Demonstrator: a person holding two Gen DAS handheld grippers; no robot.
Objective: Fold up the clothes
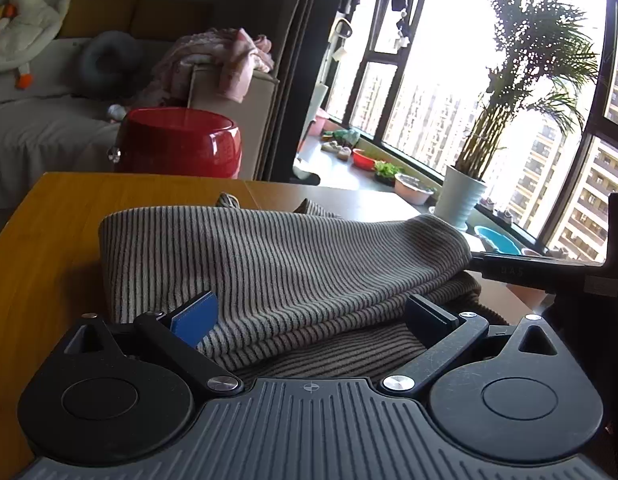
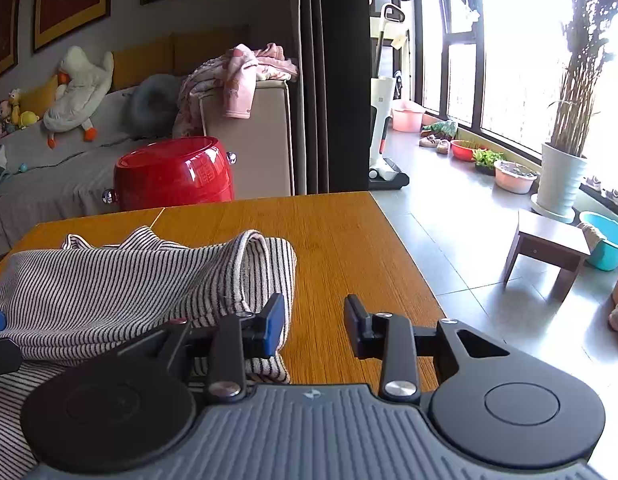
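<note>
A striped grey-and-black garment (image 1: 277, 264) lies folded in layers on the wooden table (image 1: 49, 232). My left gripper (image 1: 313, 312) is open, its fingers spread wide at the garment's near edge with cloth between them. In the right wrist view the same garment (image 2: 121, 280) lies at the left, its folded right edge rolled up. My right gripper (image 2: 315, 322) is open, its left finger (image 2: 274, 322) touching the garment's right edge and its right finger over bare table (image 2: 341, 240). The right gripper's body shows at the right of the left wrist view (image 1: 549, 268).
A red barrel stool (image 2: 173, 174) stands behind the table, with a sofa (image 2: 49, 168) holding pink clothes (image 2: 245, 76) and a plush duck. At the right are a small wooden stool (image 2: 549, 248), a blue basin (image 2: 607, 244), a potted plant (image 2: 561, 180) and windows.
</note>
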